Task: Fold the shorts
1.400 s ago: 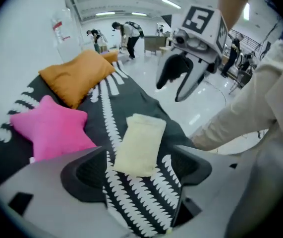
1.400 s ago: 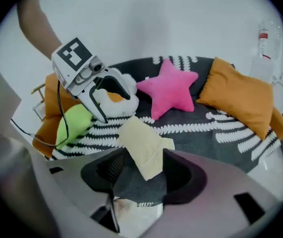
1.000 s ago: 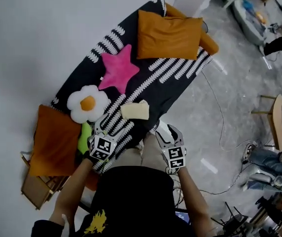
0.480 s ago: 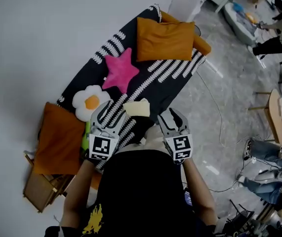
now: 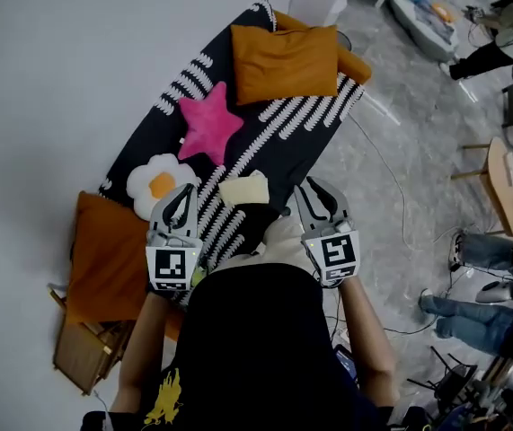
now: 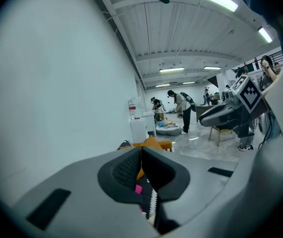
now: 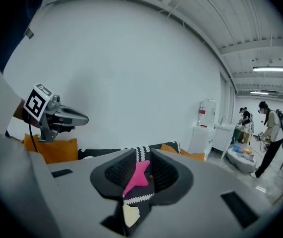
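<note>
Closest to the head camera, a black shirt [image 5: 247, 330] fills the bottom of the picture, and both grippers hover just beyond it, side by side. The left gripper [image 5: 181, 196] has just closed, and its own view shows the two jaws meeting tip to tip with nothing caught between them. Only slivers of orange, pink and striped cloth show through the slot below the tips. The right gripper [image 5: 317, 187] has also been closing, yet its own view shows a narrow gap between the jaws with nothing in it.

The beige shorts [image 5: 274, 241] lie between the two grippers at the near edge of the black-and-white blanket [image 5: 265, 142], partly hidden by the shirt. Only the head view shows them, and neither gripper holds them.

Farther along the blanket come a cream square piece [image 5: 243, 189], a fried-egg cushion [image 5: 159, 185] and a pink star cushion [image 5: 209, 124]. That star is framed in the gap of the right gripper's jaws. An orange pillow [image 5: 283, 61] lies at the far end.

Each gripper view catches the other gripper off to one side. Both gripper views also show people standing far down the hall.
</note>
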Action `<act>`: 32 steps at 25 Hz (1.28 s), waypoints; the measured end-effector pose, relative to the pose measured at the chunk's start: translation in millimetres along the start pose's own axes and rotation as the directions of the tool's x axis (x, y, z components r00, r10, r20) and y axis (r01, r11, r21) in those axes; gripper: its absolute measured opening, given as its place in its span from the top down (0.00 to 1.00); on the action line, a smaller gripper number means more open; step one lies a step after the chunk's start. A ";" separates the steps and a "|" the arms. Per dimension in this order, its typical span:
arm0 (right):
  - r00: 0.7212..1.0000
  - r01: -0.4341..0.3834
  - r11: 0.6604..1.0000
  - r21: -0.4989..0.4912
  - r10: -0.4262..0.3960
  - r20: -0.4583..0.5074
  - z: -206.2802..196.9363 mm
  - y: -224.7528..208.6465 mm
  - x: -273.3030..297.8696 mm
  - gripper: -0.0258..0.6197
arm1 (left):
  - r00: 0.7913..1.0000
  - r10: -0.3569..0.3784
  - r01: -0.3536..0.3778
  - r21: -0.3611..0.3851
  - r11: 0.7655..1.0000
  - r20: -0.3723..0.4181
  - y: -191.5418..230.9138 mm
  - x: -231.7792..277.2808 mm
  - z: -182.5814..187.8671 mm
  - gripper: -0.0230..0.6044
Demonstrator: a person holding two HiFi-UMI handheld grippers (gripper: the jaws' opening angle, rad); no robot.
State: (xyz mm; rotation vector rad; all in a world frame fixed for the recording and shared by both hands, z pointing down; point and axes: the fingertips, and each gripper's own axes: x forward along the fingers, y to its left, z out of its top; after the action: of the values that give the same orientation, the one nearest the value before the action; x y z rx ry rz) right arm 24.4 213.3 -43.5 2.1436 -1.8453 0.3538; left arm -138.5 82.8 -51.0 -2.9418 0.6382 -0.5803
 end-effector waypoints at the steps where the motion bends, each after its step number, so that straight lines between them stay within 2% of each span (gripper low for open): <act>1: 1.000 -0.002 1.000 -0.007 0.002 0.001 1.6 -1.0 -0.7 0.82 | 1.000 0.002 -0.002 -0.007 1.000 0.006 0.9 0.1 1.8 0.94; 5: 0.997 0.011 0.999 -0.049 -0.007 0.081 20.1 0.4 -11.1 0.90 | 0.999 -0.013 0.013 -0.002 1.000 0.040 -5.0 -1.0 14.3 0.94; 7: 0.996 0.025 0.999 -0.032 -0.022 0.091 24.8 2.4 -17.1 0.94 | 0.998 -0.020 0.020 0.000 1.000 0.055 -8.2 -1.3 20.8 0.94; 13: 0.995 -0.003 1.000 0.001 0.003 0.097 33.8 16.0 -13.4 0.94 | 0.996 -0.030 0.031 -0.010 0.999 0.080 -11.7 -10.6 27.5 0.94; 17: 0.992 -0.051 0.998 0.031 0.047 0.119 45.1 21.3 -4.2 0.94 | 0.995 -0.023 0.030 -0.073 0.997 0.094 -9.7 -17.9 22.6 0.94; 21: 0.990 -0.105 0.994 0.008 0.104 0.095 49.3 27.7 6.2 0.94 | 0.994 0.015 -0.003 -0.114 0.993 0.108 -5.4 -21.8 21.9 0.94; 26: 0.984 -0.136 0.991 -0.019 0.137 0.110 62.5 39.8 14.0 0.94 | 0.990 0.065 -0.045 -0.157 0.987 0.128 4.3 -33.5 14.5 0.94; 28: 0.985 -0.152 0.988 -0.029 0.154 0.077 58.8 43.6 17.7 0.94 | 0.991 0.084 -0.068 -0.156 0.985 0.100 9.3 -38.9 7.1 0.94; 32: 0.977 -0.187 0.981 -0.044 0.190 0.096 58.7 54.0 22.4 0.94 | 0.993 0.098 -0.088 -0.139 0.986 0.069 13.7 -47.3 -2.3 0.94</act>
State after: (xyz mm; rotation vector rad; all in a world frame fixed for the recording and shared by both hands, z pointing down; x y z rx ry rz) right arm -25.9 163.5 -86.6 2.0023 -2.1025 0.2566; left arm -184.4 89.8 -67.3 -3.0213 0.8331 -0.4299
